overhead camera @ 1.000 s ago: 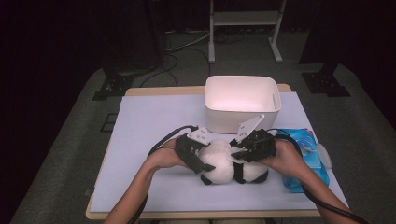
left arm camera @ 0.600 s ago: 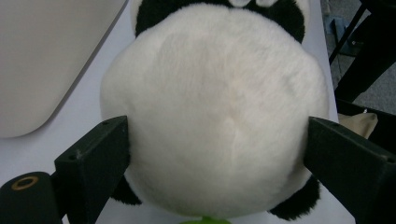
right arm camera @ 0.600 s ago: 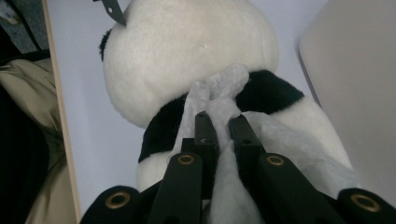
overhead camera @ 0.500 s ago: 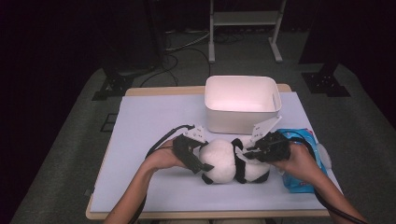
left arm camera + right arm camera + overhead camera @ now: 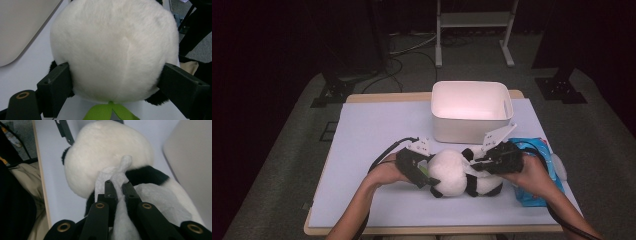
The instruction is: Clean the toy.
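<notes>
**Both grippers engaged on plush panda**

The plush panda (image 5: 459,175) lies on the table (image 5: 372,130), just in front of the white bin (image 5: 470,111). The left gripper (image 5: 112,82) clamps the panda's round white head, jaws wide. The right gripper (image 5: 119,188), its jaws having just been closing, pinches a grey-white fabric strip (image 5: 122,175) at the panda's neck.

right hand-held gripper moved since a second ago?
Yes. The right hand-held gripper has shifted slightly right along the panda toy, ending below the white bin's right corner, its jaws closing on a white fabric strip.
</notes>
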`<act>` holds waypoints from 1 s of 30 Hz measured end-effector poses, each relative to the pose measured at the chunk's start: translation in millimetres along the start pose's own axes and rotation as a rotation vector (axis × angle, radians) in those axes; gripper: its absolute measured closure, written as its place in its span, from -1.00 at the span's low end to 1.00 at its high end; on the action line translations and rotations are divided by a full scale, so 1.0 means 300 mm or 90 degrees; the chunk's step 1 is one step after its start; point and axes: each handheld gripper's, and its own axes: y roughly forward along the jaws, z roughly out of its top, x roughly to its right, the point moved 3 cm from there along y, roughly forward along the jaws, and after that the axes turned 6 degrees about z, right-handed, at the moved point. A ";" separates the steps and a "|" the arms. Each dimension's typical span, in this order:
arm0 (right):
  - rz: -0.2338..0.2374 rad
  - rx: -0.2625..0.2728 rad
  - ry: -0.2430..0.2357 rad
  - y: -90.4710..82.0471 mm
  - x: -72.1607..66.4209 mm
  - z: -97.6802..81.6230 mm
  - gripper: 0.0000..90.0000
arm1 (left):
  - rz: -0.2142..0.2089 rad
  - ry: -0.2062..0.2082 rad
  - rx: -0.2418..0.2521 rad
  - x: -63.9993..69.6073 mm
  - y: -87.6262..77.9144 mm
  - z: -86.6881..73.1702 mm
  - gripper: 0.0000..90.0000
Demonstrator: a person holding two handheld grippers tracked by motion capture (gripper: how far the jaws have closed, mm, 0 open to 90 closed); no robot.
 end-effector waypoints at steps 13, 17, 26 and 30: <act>0.077 0.011 -0.044 0.093 -0.061 0.116 0.87 | 0.000 0.017 -0.002 0.009 0.018 0.028 -0.70; 0.083 -0.002 -0.058 0.120 -0.076 0.141 0.87 | 0.000 0.016 -0.001 0.009 0.023 0.029 -0.70; 0.085 -0.012 -0.048 0.115 -0.063 0.113 0.86 | -0.004 0.009 -0.008 0.004 0.024 0.017 -0.71; 0.074 -0.002 -0.045 0.093 -0.059 0.095 0.79 | -0.003 0.006 -0.012 0.002 0.023 0.018 -0.71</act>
